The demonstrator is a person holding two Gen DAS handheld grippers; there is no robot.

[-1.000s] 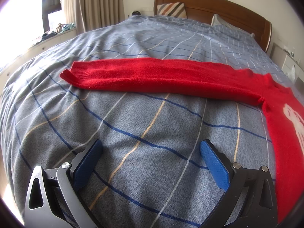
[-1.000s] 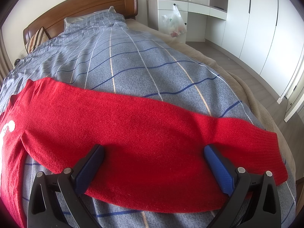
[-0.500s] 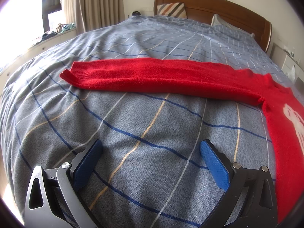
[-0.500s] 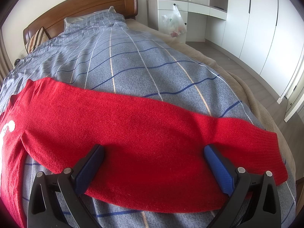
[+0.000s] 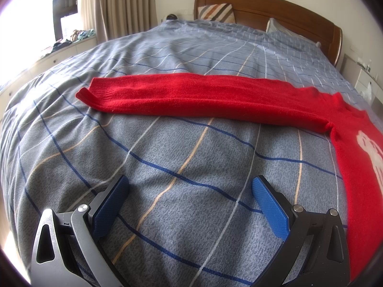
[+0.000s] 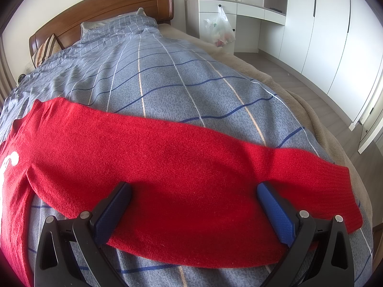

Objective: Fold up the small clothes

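Observation:
A red knit sweater (image 5: pixel 191 95) lies flat on the bed with both sleeves stretched out sideways. Its body with a white print (image 5: pixel 371 148) runs down the right edge of the left wrist view. My left gripper (image 5: pixel 189 189) hovers open over bare bedspread, a good way short of the left sleeve and its ribbed cuff (image 5: pixel 95 93). In the right wrist view the other sleeve (image 6: pixel 179 167) crosses the frame. My right gripper (image 6: pixel 194 196) stands open directly above that sleeve, its blue pads (image 6: pixel 115 210) spread wide over the fabric, holding nothing.
The grey plaid bedspread (image 5: pixel 167 157) covers the whole bed, with pillows and a wooden headboard (image 5: pixel 275 7) at the far end. A window ledge with clothes (image 5: pixel 71 38) lies left. A white desk with a hanging plastic bag (image 6: pixel 220 31), wardrobes and floor lie right of the bed.

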